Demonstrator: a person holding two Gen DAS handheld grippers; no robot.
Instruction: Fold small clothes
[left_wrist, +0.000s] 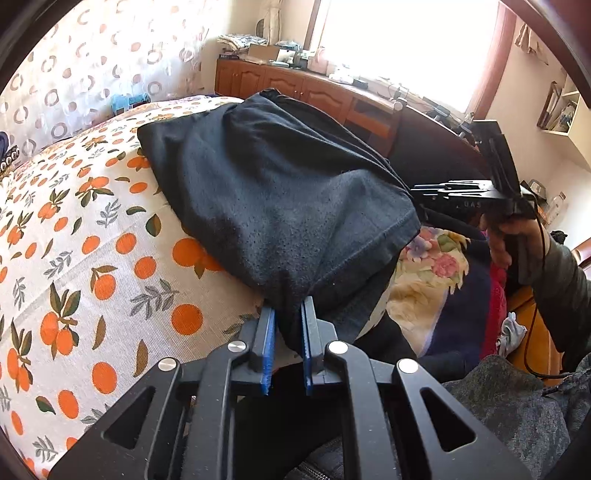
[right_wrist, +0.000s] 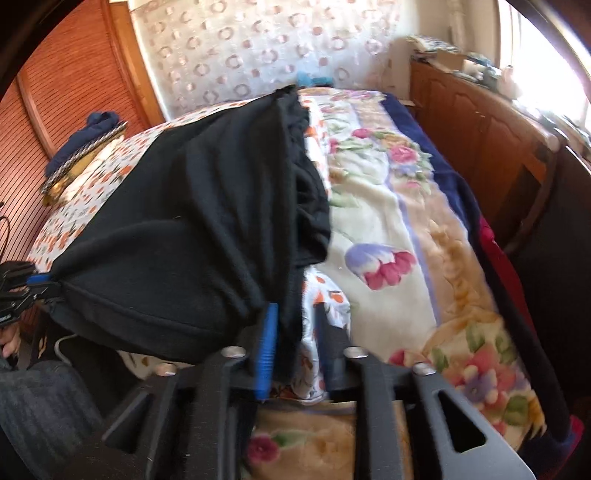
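Pinching a corner of the dark garment (left_wrist: 273, 192), the left gripper (left_wrist: 288, 314) has its blue pads (left_wrist: 269, 332) drawn nearly together, with the cloth bunched tight between them. From that corner the garment lifts off and stretches away over the orange-print sheet (left_wrist: 92, 258) of the bed.

Over on the other side of the garment, the right gripper (right_wrist: 295, 332) stands with its jaws a little apart. The garment's near edge hangs down between them and lies against the blue pad (right_wrist: 267, 347) on the left, while the finger on the right stands clear of it, so the cloth sits in the gap without being squeezed. That view is smeared with motion, and how firmly the cloth touches the one pad I cannot tell.

Between the two grippers the garment (right_wrist: 192, 229) hangs in a slack, wrinkled span, its hem showing along the low edge. Just beside the garment, on the window side, lies a floral blanket (right_wrist: 388, 240) with a dark blue border. A hand (left_wrist: 506, 240) in a dark sleeve grips the right gripper's handle near the garment's far corner.

Beyond the garment, along the wall, runs a wooden cabinet (left_wrist: 295, 85) cluttered with small things under a bright window (left_wrist: 406, 44). Behind the garment's far end hangs a curtain with ring shapes (right_wrist: 258, 48).
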